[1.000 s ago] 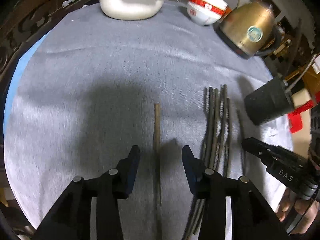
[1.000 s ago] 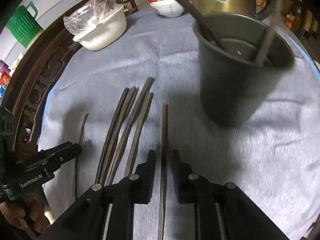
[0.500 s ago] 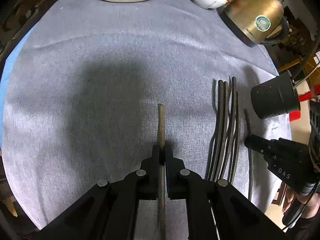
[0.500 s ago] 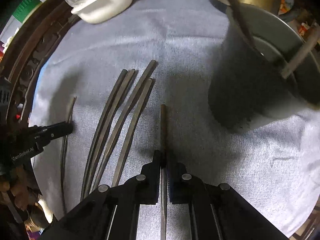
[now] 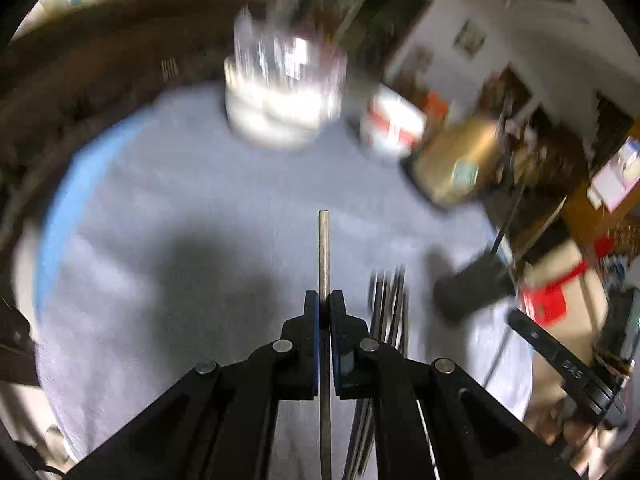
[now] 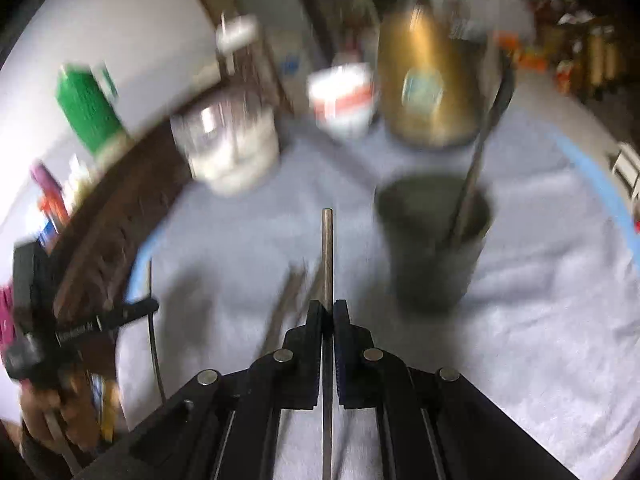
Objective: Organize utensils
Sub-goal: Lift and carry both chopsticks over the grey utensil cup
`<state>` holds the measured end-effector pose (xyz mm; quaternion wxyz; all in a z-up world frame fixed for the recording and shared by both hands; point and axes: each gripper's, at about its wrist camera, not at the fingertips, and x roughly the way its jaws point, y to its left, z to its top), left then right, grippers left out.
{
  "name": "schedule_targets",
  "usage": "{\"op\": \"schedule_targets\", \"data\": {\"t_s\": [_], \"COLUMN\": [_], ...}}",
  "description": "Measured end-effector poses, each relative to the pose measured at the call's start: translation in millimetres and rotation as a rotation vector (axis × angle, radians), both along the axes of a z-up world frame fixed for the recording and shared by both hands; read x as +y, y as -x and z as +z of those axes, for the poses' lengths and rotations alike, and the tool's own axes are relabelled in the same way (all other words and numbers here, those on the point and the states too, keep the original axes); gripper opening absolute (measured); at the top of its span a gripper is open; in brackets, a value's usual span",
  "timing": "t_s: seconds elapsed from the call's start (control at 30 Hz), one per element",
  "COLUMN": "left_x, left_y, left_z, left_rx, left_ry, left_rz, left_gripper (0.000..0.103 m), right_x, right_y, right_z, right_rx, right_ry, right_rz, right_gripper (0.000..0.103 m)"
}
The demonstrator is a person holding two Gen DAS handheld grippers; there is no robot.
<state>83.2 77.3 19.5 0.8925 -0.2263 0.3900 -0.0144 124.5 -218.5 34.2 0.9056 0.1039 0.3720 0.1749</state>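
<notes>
My left gripper is shut on a single chopstick, lifted off the grey cloth and pointing forward. My right gripper is shut on another chopstick, also lifted. Several dark chopsticks lie on the cloth to the right of the left gripper; they also show in the right wrist view. The dark utensil cup stands right of the right gripper with a long utensil in it; it also shows in the left wrist view. Both views are motion-blurred.
A white pot, a red-and-white bowl and a gold kettle stand at the far side of the round table. A green jug sits beyond the table's dark wooden rim.
Both grippers closed on their chopsticks and have lifted and tilted them up off the cloth. The views now look further across the table.
</notes>
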Motion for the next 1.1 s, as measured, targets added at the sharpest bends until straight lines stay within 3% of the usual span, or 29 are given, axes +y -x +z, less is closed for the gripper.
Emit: {"op": "schedule_targets", "data": {"t_s": [0.1, 0.2, 0.43, 0.73, 0.97, 1.1], "left_x": [-4, -16, -21, -3, -2, -4], "left_y": [15, 29, 50, 105, 153, 161], "left_z": [23, 28, 14, 30, 33, 33], "left_rx": [-0.161, -0.299, -0.405, -0.418, -0.416, -0.412], "left_ry": [-0.064, -0.161, -0.378, -0.288, -0.242, -0.232], "left_rz": [0.072, 0.14, 0.243, 0.211, 0.189, 0.173], "left_gripper": [0.005, 0.005, 0.006, 0.006, 0.006, 0.006], "right_x": [-5, 1, 18, 5, -25, -34], "right_y": [11, 24, 59, 116, 171, 188], "right_z": [18, 22, 5, 11, 20, 19], "right_rx": [-0.147, -0.28, -0.36, -0.426, -0.413, -0.401], "right_ry": [-0.033, 0.019, 0.146, 0.151, 0.137, 0.134], "right_rz": [-0.078, -0.143, -0.124, -0.104, -0.134, -0.143], "right_gripper": [0.006, 0.006, 0.006, 0.007, 0.007, 0.008]}}
